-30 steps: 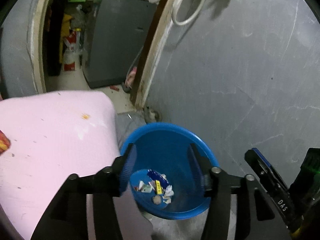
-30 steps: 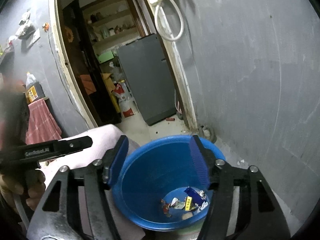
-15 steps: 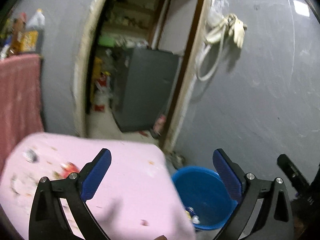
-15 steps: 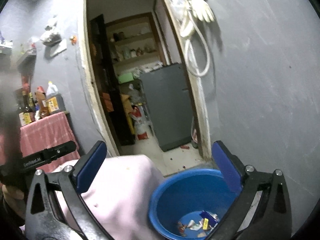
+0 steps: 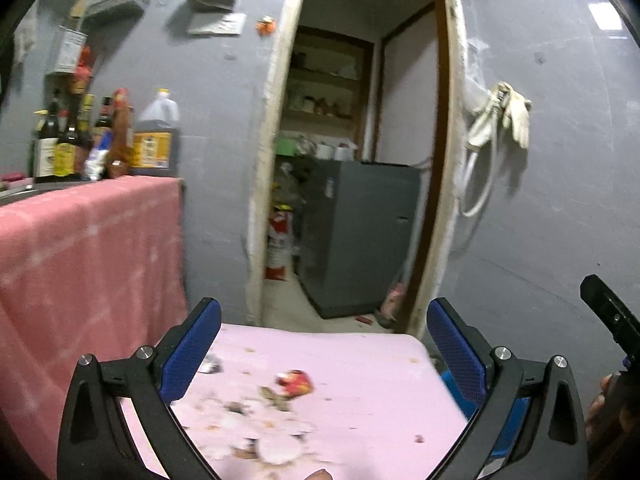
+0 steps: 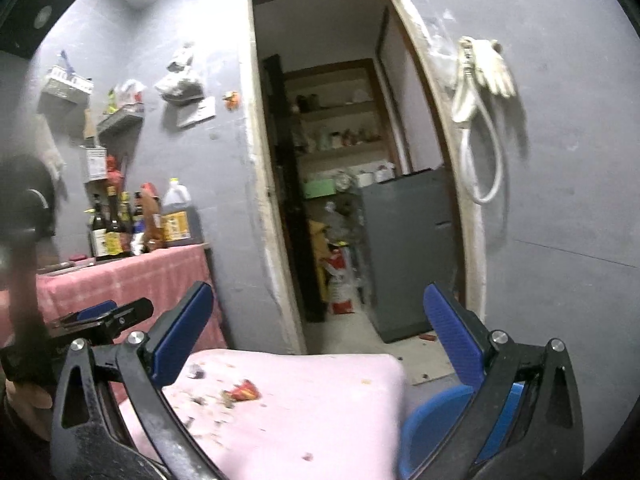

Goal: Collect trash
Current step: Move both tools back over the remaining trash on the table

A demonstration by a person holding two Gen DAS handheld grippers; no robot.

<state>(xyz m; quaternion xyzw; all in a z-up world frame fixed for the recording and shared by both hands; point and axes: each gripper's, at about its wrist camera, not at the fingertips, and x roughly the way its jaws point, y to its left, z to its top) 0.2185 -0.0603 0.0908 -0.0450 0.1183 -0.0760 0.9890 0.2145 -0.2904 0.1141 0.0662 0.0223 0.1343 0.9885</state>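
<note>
Both grippers point roughly level toward a grey wall with an open doorway, and both have just been opening: the left gripper [image 5: 324, 344] stands with its blue pads spread wide and nothing between them, and the right gripper [image 6: 320, 332] likewise gapes empty. Low in the centre of each view lies the pink table [image 5: 360, 364], its top strewn with trash: a crumpled red wrapper [image 5: 294, 383] sits near the middle, with pale scraps and crumbs [image 5: 276, 446] scattered below and left of it, blurred too much to tell apart. In the right wrist view the same wrapper [image 6: 242, 391] lies left of centre on the tabletop. The blue bin [image 6: 432, 428] shows at the lower right of that view, just beside the table's right edge and partly hidden behind the right finger. At the left of the frame a red cloth [image 5: 88, 248] drapes a counter holding bottles [image 5: 68, 144]. A grey cabinet [image 5: 360, 236] stands beyond the doorway, and pale gloves [image 5: 508, 114] hang on the wall at the upper right.
</note>
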